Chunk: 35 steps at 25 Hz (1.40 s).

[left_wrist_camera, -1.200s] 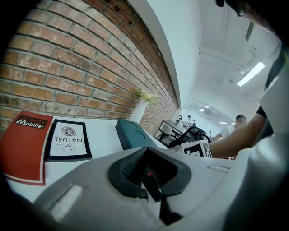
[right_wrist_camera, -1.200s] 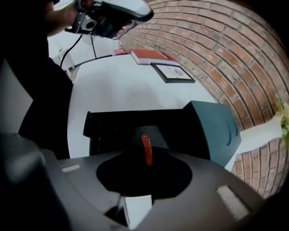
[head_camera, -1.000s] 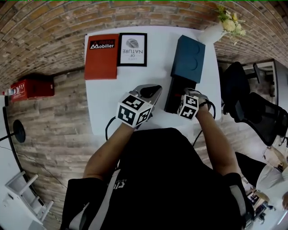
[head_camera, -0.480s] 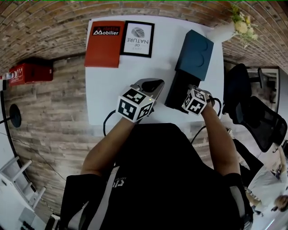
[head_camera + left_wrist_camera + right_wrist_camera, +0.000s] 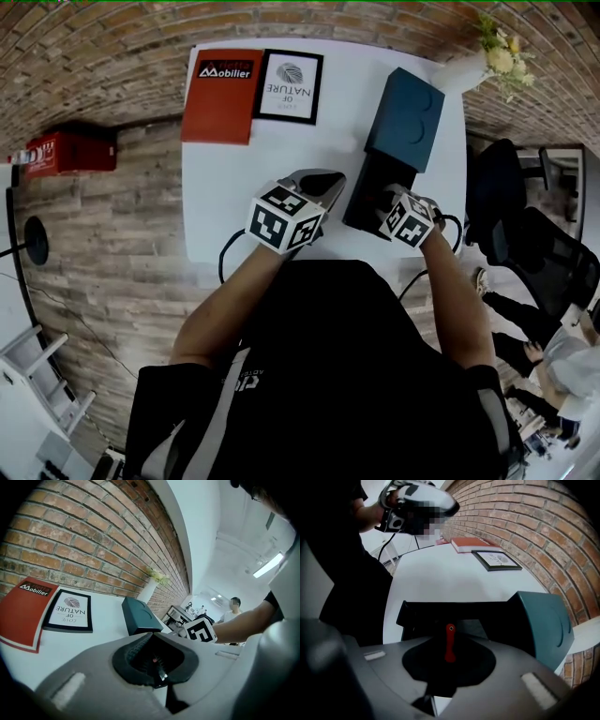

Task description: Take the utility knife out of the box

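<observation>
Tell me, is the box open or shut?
Open. The teal cover sits pulled back off the black tray, leaving the tray uncovered, and the red utility knife shows there.

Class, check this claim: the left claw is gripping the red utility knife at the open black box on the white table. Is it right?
No. It is the right claw that is gripping the red utility knife at the open black box on the white table, as the right gripper view shows. The left claw is shut and empty.
</observation>
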Tool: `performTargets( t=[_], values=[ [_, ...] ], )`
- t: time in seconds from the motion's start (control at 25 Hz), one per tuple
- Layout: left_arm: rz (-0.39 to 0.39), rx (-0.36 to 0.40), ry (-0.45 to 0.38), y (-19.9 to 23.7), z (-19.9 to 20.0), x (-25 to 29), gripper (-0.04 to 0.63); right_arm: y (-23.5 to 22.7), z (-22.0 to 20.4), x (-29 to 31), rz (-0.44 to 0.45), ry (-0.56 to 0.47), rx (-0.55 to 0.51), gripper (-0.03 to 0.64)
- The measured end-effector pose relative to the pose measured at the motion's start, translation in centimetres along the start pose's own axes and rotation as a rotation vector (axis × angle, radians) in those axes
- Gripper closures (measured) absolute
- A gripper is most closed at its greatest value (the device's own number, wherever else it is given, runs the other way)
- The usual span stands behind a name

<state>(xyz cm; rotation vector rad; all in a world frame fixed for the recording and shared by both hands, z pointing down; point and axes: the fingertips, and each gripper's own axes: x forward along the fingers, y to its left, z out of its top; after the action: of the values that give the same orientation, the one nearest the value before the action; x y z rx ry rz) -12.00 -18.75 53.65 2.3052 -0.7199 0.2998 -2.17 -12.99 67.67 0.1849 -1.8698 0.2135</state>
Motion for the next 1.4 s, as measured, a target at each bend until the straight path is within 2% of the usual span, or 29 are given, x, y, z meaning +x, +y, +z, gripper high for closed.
performTargets(
  t=[0.28,0.36,0.48,0.64,1.08,1.32,1.4],
  values=[
    [-0.072,0.029,0.060,-1.3,-0.2,1.4,0.588,-1.5,3.0,-3.9,-0.090,-0.129,0.024,0.563],
    [-0.093,0.043,0.070,-1.8,0.1,1.8,0.535,-1.9,4.1,-5.4,-0.117,-0.170,0.019,0.563],
    [-0.136,0.058,0.085,-2.7,0.6,2.4,0.491,-2.3,5.9,-7.6,-0.158,-0.238,0.005,0.563],
    [-0.187,0.068,0.092,-3.6,1.3,2.6,0.463,-2.4,7.6,-9.7,-0.214,-0.300,-0.009,0.563],
    [-0.236,0.064,0.081,-4.2,2.6,2.6,0.465,-1.7,10.5,-13.3,-0.268,-0.395,-0.067,0.563],
    [-0.240,0.054,0.062,-4.6,3.1,2.2,0.487,-1.3,11.1,-14.1,-0.292,-0.414,-0.096,0.563],
    [-0.245,0.054,0.058,-4.8,3.3,2.0,0.516,-1.3,11.3,-14.4,-0.300,-0.423,-0.104,0.563]
  ],
)
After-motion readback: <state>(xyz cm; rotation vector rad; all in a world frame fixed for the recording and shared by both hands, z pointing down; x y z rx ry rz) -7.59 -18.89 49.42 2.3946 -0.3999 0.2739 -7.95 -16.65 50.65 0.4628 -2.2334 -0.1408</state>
